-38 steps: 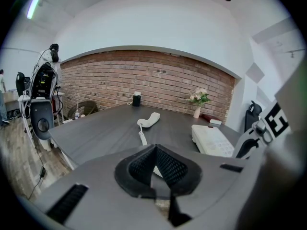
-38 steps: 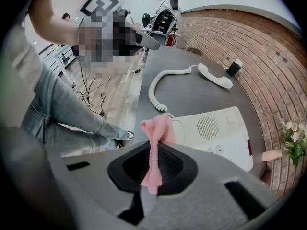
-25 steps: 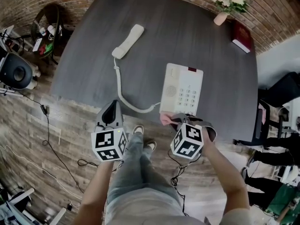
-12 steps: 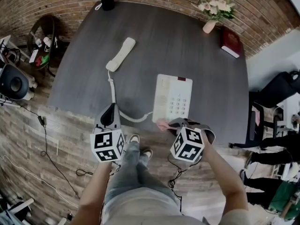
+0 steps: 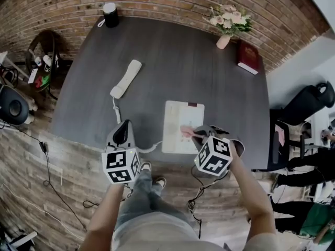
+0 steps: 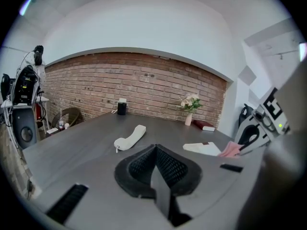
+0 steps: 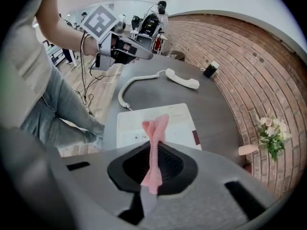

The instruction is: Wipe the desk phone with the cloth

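Observation:
The white desk phone base (image 5: pixel 180 126) lies on the dark round table (image 5: pixel 178 61) near its front edge. Its handset (image 5: pixel 125 79) lies off the hook to the far left, joined by a coiled cord (image 5: pixel 116 114). My right gripper (image 5: pixel 194 133) is shut on a pink cloth (image 5: pixel 187 132), held over the near right part of the phone base (image 7: pixel 156 123); the cloth (image 7: pixel 154 147) hangs out between the jaws. My left gripper (image 5: pixel 121 135) is shut on nothing, over the table's front edge left of the phone. The handset (image 6: pixel 130 138) lies ahead of it.
A vase of flowers (image 5: pixel 225 22) and a dark red book (image 5: pixel 247 56) stand at the table's far right, a black cylinder speaker (image 5: pixel 110 14) at the far left. A brick wall runs behind. A black chair (image 5: pixel 303 106) stands right of the table.
The right gripper with the pink cloth has moved forward from the phone's near edge onto its base. The head view has shifted, so the table sits lower in frame. The left gripper has stayed put.

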Tool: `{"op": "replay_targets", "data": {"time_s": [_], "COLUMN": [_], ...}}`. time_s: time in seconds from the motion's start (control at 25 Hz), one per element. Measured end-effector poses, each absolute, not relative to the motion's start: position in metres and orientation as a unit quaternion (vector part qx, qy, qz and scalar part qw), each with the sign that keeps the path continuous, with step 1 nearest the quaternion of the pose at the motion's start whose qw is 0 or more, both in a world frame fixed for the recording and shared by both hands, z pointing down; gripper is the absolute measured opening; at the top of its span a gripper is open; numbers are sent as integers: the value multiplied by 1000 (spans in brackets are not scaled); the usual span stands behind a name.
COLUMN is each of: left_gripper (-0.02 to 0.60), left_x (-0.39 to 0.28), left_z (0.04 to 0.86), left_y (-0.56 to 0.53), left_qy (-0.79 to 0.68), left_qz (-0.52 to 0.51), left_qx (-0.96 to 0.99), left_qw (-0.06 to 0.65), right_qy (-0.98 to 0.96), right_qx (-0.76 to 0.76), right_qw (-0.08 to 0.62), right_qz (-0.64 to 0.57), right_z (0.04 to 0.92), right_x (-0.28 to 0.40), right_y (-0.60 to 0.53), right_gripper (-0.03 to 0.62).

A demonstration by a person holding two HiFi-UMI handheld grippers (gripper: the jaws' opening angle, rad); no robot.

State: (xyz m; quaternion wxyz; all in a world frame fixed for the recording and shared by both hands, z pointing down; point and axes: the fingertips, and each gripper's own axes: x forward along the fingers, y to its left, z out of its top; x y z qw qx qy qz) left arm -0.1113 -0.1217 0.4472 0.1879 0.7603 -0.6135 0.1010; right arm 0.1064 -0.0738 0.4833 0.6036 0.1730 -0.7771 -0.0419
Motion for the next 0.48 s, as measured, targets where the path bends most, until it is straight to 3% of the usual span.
{"op": "replay_targets", "data": {"time_s": [0.48], "left_gripper": [2], "left_x": [-96], "left_z": [462], "left_y": [-165], "left_qy": [-617], "left_qz": [107], "left_qx": [753], "left_qw": [203], "right_qy": [-763], "right_qx": [186], "right_qw": [612], "right_qz": [-94], "right_z": [482], "right_x": [124], "right_y": [-151], "right_gripper": [20]}}
